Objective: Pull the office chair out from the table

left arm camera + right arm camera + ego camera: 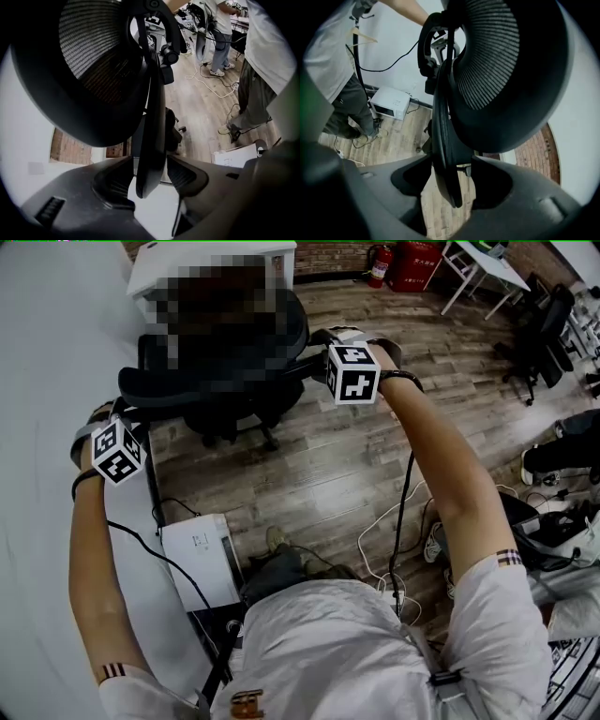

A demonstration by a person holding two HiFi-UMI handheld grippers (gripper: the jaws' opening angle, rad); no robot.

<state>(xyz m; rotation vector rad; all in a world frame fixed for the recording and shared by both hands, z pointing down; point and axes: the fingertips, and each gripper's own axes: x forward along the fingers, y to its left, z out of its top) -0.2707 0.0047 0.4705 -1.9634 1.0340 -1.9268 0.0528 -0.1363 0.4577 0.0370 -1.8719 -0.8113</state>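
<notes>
The black office chair stands on the wooden floor beside the white table, its back towards me. My left gripper is at the left end of the chair back's top edge and my right gripper at the right end. In the left gripper view the thin backrest edge runs between the open jaws of the left gripper, with a gap beside it. The right gripper is also open, with the backrest edge loose between its jaws. The mesh headrest looms above.
A white box-like appliance sits on the floor by my feet, with cables trailing to the right. Another white desk lies beyond the chair. A second black chair and a red fire extinguisher are far off.
</notes>
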